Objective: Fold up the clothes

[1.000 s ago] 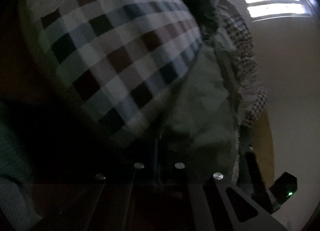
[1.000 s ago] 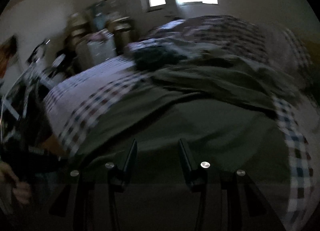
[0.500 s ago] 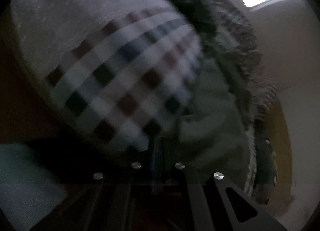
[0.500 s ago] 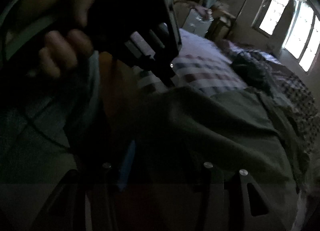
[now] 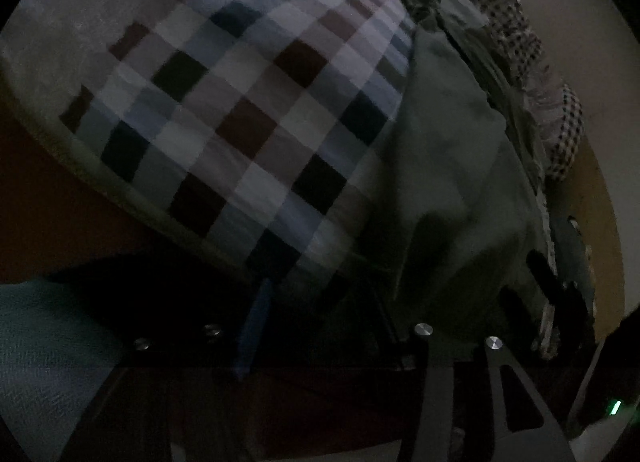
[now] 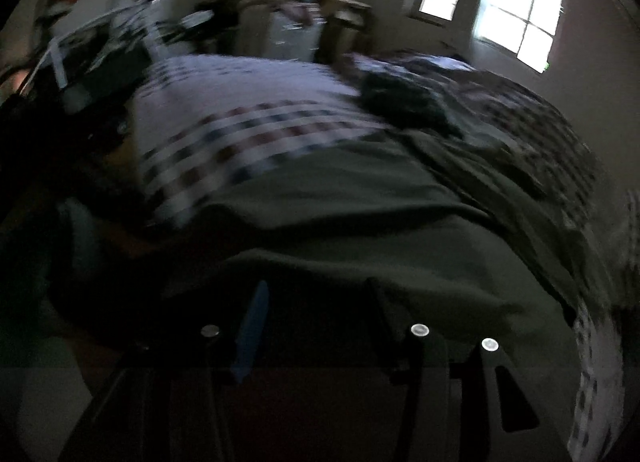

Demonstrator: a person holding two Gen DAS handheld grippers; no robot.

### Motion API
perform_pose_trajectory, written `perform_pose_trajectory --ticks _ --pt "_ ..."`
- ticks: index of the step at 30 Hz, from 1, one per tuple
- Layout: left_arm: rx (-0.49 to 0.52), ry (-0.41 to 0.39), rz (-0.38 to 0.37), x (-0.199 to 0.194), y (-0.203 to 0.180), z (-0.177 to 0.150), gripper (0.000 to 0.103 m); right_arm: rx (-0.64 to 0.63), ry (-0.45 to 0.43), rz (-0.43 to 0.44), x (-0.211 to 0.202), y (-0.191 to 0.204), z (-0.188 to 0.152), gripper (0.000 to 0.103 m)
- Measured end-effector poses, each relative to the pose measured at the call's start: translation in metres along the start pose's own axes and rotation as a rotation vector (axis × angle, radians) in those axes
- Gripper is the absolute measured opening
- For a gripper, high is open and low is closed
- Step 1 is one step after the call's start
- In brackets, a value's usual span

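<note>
A dark olive-green garment (image 6: pixel 360 214) lies spread over the near part of a bed with a checked cover (image 6: pixel 248 134). It also shows in the left wrist view (image 5: pixel 452 166), to the right of the checked cover (image 5: pixel 240 102). My left gripper (image 5: pixel 320 294) is open at the near edge of the bed, its fingers apart with the garment's dark edge between them. My right gripper (image 6: pixel 316 298) is open, its fingers apart just before the garment's near hem. Both views are dim and the right one is blurred.
A dark heap of clothes (image 6: pixel 404 98) and a small-check blanket (image 6: pixel 532 130) lie further back on the bed. Boxes and a bicycle (image 6: pixel 132 30) stand beyond the bed on the left. A bright window (image 6: pixel 500 2) is in the far wall. My other gripper's body (image 5: pixel 560 302) shows at right.
My left gripper has opened: its fingers were together half a second ago and now stand wide apart. My right gripper swung back from the left hand towards the bed, still open.
</note>
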State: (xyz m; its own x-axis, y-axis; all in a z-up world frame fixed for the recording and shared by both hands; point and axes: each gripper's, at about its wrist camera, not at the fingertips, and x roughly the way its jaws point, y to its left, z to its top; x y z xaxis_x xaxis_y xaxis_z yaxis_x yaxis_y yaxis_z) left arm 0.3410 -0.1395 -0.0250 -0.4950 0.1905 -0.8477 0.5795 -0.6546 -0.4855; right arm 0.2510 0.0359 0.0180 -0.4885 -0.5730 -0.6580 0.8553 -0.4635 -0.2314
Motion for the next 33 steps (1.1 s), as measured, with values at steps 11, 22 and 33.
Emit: perform_pose_trajectory --ticks 11,22,33 --pt "0.191 0.006 0.096 0.0 -0.028 -0.013 0.062 0.034 -0.031 -0.035 -0.007 -0.014 0.006 0.054" --pt "0.165 0.04 0.054 -0.005 -0.017 -0.02 0.06 0.055 -0.028 -0.094 -0.006 -0.021 0.002 0.054" --pt "0.103 0.047 -0.077 -0.021 -0.011 -0.016 0.002 0.033 -0.053 -0.092 -0.007 -0.013 -0.003 0.054"
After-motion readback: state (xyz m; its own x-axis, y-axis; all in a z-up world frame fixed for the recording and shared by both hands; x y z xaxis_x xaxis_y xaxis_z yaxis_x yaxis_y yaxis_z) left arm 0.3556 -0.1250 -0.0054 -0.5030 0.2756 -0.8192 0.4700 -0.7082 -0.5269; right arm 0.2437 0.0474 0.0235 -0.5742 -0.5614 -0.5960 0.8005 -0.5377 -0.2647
